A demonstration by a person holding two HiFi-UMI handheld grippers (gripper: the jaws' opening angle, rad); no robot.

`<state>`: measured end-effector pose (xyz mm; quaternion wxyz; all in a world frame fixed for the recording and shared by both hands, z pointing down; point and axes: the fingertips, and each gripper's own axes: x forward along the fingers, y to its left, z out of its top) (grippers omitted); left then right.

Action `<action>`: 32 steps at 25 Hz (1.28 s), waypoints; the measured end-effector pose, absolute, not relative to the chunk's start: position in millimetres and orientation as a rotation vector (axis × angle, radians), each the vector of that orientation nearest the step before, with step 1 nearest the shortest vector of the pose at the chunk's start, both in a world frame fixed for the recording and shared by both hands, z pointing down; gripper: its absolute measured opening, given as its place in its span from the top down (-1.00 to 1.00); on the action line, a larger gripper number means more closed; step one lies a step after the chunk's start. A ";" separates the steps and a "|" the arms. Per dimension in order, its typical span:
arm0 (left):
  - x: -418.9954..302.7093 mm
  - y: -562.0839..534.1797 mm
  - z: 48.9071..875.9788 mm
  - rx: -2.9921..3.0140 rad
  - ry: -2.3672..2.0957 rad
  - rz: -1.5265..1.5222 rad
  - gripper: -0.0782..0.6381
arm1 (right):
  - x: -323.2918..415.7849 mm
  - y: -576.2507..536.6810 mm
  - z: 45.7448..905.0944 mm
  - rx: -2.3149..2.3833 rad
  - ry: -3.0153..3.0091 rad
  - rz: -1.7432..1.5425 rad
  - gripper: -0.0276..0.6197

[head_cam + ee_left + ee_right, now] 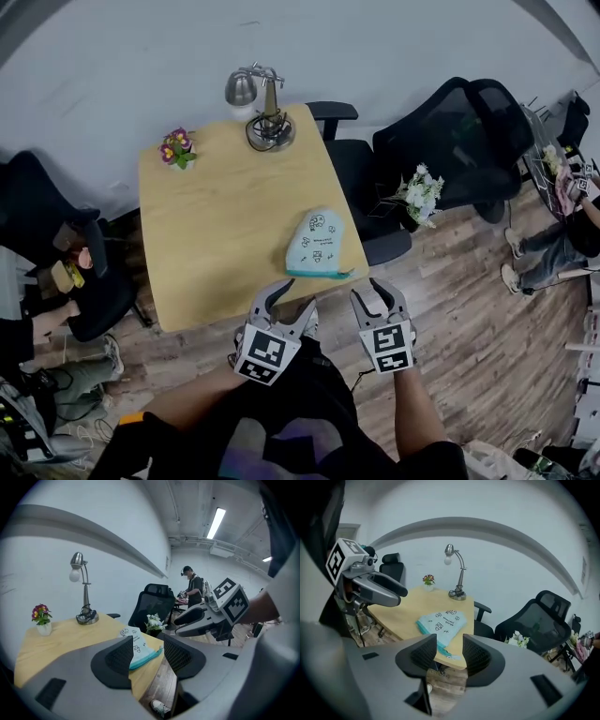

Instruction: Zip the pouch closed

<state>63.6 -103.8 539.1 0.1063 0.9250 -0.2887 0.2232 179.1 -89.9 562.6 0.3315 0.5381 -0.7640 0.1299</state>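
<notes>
Here, both handheld grippers are seen poised at the near edge of a light wooden table [216,216], short of the pouch [317,246] that is to be zipped. The pouch, pale blue-green and printed with small cartoon figures, is laid flat at the table's near right corner, its teal zipper edge running along the near side, just inside the table's rim. No contact is made with it by either tool.

The left gripper [284,302] is held with its jaws apart; nothing is caught between the pads, and the pouch is seen only beyond the gap, with wooden floor [469,328] and a shoe [161,708] below. The right gripper [380,298] is held just beside it, to the right, likewise with its jaws apart and nothing clamped; the pouch's near edge is framed between them from a distance. Both tools are tilted downwards towards the table.

At the table's far edge a silver desk lamp [258,103] is stood, its cord coiled around the base, and a small pot of purple and yellow flowers [176,148] is placed at the far left corner. Black office chairs [450,141] are drawn up on the right, where a bunch of white flowers [419,195] is set beside the table. Other people are seated at the left and right margins.
</notes>
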 end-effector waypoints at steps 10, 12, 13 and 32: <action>87.1 -125.0 596.7 2.683 -0.886 0.842 0.25 | 200.7 -101.6 618.4 1.031 -1.982 0.230 0.45; 88.9 -128.8 602.4 2.667 -0.902 0.868 0.25 | 202.5 -101.7 628.2 0.962 -1.977 0.203 0.46; 89.6 -130.6 603.5 2.656 -0.913 0.873 0.25 | 203.2 -101.7 632.4 0.930 -1.976 0.192 0.47; 108.5 -133.5 617.6 2.522 -1.001 0.858 0.25 | 205.6 -113.8 675.9 0.578 -2.004 0.044 0.51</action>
